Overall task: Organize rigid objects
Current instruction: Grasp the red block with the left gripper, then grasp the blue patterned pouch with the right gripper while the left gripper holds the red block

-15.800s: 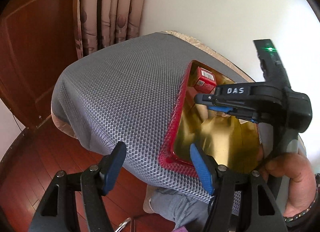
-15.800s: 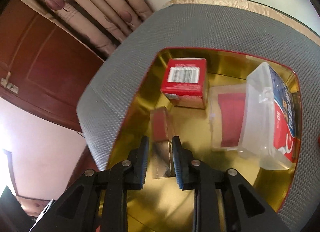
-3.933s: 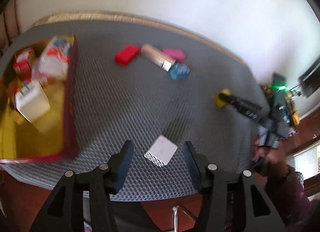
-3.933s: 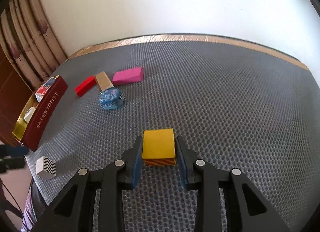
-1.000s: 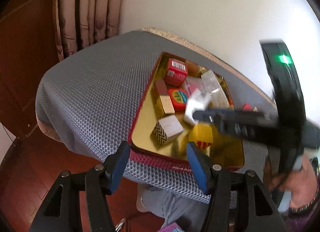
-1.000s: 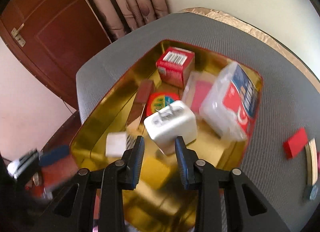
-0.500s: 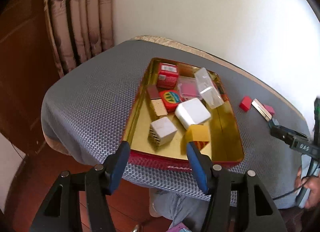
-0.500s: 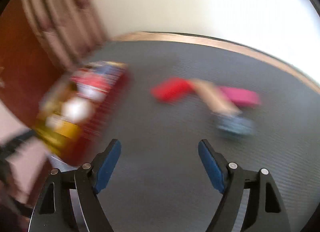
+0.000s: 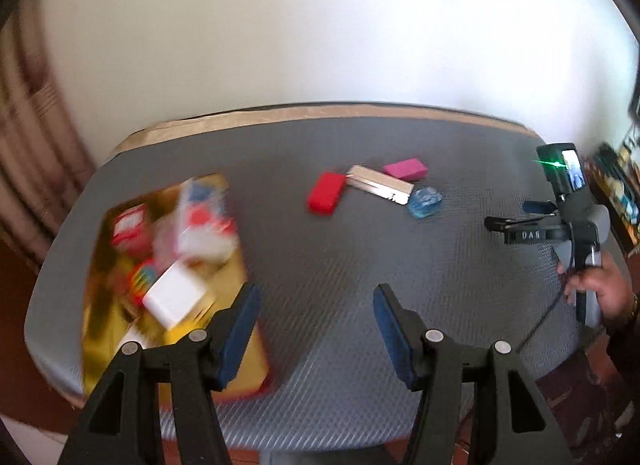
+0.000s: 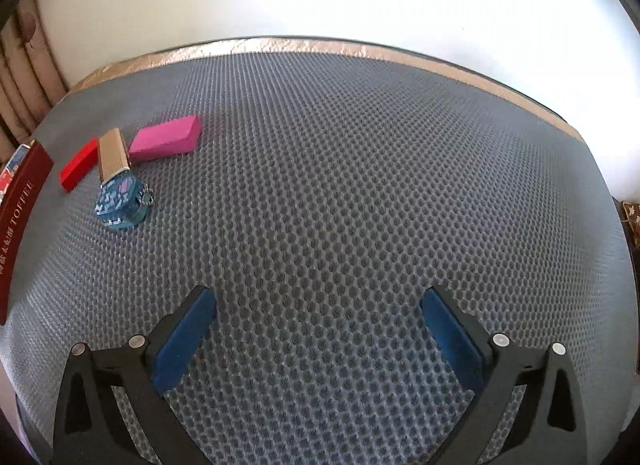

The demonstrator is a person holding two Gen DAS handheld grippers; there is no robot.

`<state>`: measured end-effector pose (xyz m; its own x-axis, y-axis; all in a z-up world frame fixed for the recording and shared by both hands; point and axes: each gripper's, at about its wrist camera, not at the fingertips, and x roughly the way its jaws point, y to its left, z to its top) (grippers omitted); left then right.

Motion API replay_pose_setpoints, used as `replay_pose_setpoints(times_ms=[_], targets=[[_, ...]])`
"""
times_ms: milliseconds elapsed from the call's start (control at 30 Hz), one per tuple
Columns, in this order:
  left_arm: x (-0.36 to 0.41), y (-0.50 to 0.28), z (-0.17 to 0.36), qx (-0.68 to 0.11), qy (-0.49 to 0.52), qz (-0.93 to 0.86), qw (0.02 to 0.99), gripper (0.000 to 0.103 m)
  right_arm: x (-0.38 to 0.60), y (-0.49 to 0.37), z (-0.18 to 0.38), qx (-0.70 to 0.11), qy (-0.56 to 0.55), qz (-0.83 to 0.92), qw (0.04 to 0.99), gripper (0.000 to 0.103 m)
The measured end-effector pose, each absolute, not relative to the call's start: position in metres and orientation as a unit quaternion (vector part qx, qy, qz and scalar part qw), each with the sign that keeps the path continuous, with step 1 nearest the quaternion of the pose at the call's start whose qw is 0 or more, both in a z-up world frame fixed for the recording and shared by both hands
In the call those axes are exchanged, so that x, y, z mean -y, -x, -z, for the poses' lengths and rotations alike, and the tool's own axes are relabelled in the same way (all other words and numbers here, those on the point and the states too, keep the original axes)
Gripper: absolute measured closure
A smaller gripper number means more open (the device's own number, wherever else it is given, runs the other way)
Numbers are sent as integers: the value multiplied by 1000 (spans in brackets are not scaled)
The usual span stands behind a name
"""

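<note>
Both grippers are standing wide open and holding nothing. The left gripper [image 9: 316,321] is hovering over the grey mesh table [image 9: 340,249], with the red-and-gold tin [image 9: 244,277] lying just beside its left finger, packed with blurred boxes. The right gripper [image 10: 318,325] is facing bare mesh. Four loose items are lying well ahead and left of its jaws: the red block [image 10: 79,169], gold bar [image 10: 113,155], pink block [image 10: 166,140] and blue trinket [image 10: 120,199], clustered and touching or nearly so.
</note>
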<state>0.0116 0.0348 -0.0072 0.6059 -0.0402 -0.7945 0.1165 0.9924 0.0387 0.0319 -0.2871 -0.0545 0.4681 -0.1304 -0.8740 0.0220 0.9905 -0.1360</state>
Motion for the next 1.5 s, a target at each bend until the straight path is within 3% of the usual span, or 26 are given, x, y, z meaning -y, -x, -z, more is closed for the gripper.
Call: replay_pose_setpoints(times_ms=[367,733,867,900,933,967,1500], targets=[[-11,-155,51,-523,-58,60,848,43,295,-29,51,-526,60,25,848,0],[-5,-207,93,-556,-97,66,823,43,322,-7,39,-503,45,-9,863,0],[-13,-219,106,-569,-60,84,815,43,324,-6,37,-500,46,-4,865,0],[-17,-220,106,-570,-41,81,817,43,325,-6,36,-500,46,-4,865,0],[-19,-220,106,-567,-37,73,820,53,321,-7,36,-500,45,-3,865,0],[-19,-219,104,-562,-44,65,823,71,322,-7,35,-499,44,-4,865,0],[-8,-80,81,-503,57,41,861,73,321,-3,31,-484,27,-54,873,0]])
